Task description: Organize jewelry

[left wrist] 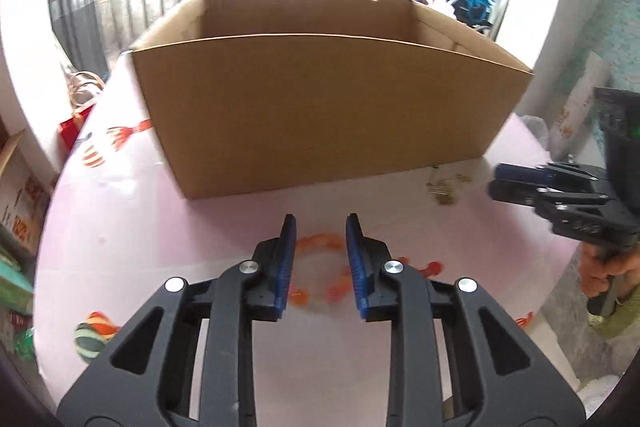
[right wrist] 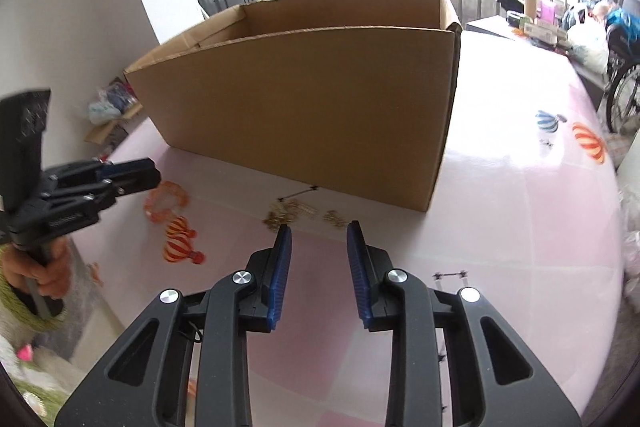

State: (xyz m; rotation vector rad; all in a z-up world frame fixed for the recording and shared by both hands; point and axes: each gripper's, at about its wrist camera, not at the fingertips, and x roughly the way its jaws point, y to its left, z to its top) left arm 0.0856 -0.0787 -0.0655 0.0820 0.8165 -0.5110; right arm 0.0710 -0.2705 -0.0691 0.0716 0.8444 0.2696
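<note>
Currently, step: approaching, nothing picked up yet.
Left gripper (left wrist: 321,227): jaws standing apart, empty, hovering over the orange bead bracelet (left wrist: 320,269) lying on the pink tablecloth (left wrist: 120,227).
Right gripper (right wrist: 319,233): jaws parted, empty, pointing at the gold chain jewelry (right wrist: 294,213) lying just beside the cardboard box (right wrist: 312,115), at its front wall.
Next, likely: lowering, closing on one piece, lifting over the box rim.

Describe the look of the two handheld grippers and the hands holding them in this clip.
Both grippers, left and right, are matte black plastic linkages with triangular cutouts, silver round pivot bolts and ribbed blue finger pads. Seen side-on, each carries a dark block above its body; faint embossed lettering is unreadable. The left hand is bare, wearing a green knitted cuff.
</note>
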